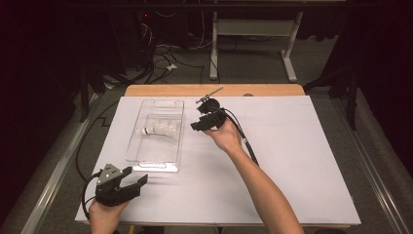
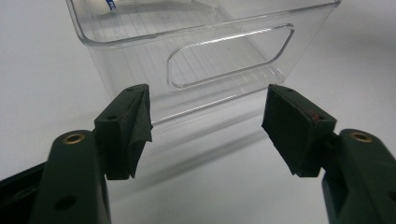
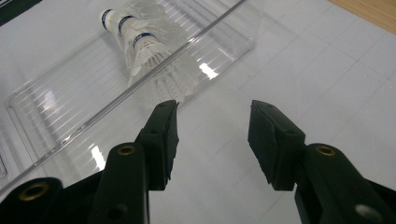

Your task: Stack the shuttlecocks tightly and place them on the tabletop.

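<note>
A clear plastic bin (image 1: 157, 134) stands on the white surface (image 1: 292, 161), and every place here is taken from it. Inside it, near its middle, lie white shuttlecocks (image 1: 159, 129) stacked into one another, their blue-banded corks toward the bin's left wall. The right gripper (image 1: 197, 122) hangs just beside the bin's right wall, outside it, pointing at the shuttlecocks; its jaws stand partly open with nothing between them. The left gripper (image 1: 139, 176) sits near the bin's near end, just short of the handle cutout (image 2: 231, 56), its jaws spread wide and holding nothing.
</note>
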Available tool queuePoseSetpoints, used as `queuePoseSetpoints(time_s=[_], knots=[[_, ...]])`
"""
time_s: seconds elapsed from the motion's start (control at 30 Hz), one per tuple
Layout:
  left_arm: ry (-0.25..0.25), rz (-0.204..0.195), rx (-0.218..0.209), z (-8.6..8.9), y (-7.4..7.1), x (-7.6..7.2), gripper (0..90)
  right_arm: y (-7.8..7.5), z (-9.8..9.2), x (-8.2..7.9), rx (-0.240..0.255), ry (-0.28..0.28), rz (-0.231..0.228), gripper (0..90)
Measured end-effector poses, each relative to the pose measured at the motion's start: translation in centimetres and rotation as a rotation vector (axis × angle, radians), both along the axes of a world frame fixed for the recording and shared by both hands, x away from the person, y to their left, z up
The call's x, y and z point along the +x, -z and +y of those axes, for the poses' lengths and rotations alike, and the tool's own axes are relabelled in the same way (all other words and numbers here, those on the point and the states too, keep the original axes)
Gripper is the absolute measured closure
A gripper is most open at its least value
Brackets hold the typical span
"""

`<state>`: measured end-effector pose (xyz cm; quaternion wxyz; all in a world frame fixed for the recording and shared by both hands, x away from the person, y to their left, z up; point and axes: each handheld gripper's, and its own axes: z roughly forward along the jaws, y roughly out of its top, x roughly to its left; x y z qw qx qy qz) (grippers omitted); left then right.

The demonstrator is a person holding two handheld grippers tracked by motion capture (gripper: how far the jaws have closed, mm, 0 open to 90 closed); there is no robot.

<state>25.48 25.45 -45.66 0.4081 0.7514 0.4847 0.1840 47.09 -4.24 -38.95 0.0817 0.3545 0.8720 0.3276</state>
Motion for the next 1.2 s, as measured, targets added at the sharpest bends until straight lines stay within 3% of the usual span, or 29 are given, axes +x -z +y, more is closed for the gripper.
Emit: queuePoseSetpoints(time_s=[1.2], knots=[[-0.006,0.001,-0.007,0.0,0.1,0.0,33.2,0.5,-3.4,-0.7,0.019,0.034,0.002,52.9]])
